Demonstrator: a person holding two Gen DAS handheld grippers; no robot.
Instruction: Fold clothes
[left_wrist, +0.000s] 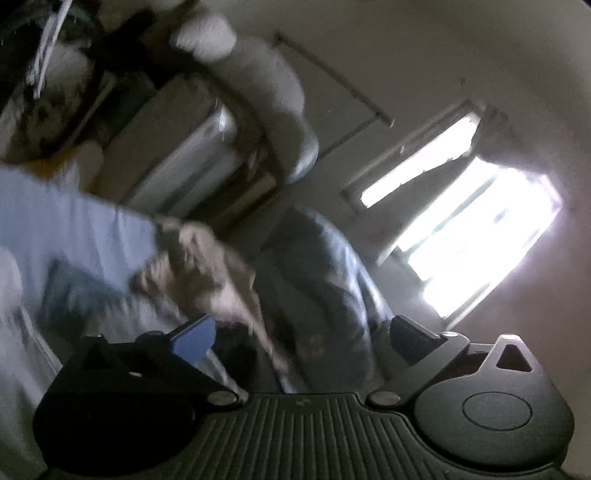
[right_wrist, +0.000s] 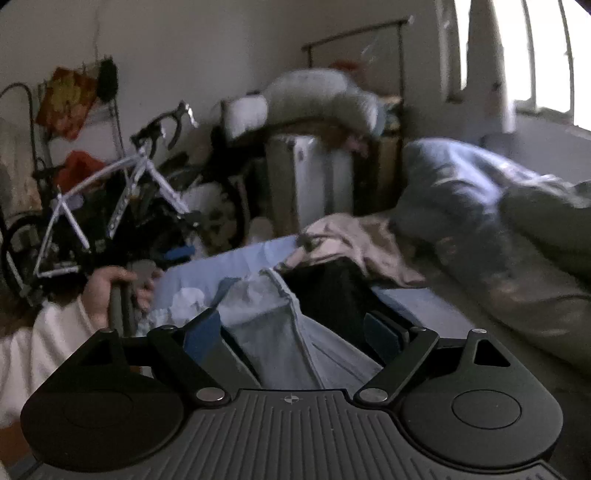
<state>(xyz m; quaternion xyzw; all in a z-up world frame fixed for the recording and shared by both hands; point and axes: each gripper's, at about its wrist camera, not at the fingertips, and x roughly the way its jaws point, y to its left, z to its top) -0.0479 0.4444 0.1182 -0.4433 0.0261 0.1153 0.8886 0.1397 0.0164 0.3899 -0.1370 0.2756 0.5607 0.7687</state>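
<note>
Two grippers in play: the left gripper (left_wrist: 301, 338) and the right gripper (right_wrist: 291, 332), each with two blue-padded fingers spread wide. One hand (right_wrist: 107, 291) shows at the near left of the right wrist view, in a white sleeve. On the bed, count three garments in the middle: one pale blue denim piece (right_wrist: 280, 332) nearest, one black garment (right_wrist: 332, 284) just behind it, one beige garment (right_wrist: 354, 240) farther back. One light blue sheet (right_wrist: 221, 266) beneath them. One rumpled duvet (right_wrist: 498, 221) to the right. Far left, one bicycle (right_wrist: 122, 199). One window (right_wrist: 546, 55) far right.
</note>
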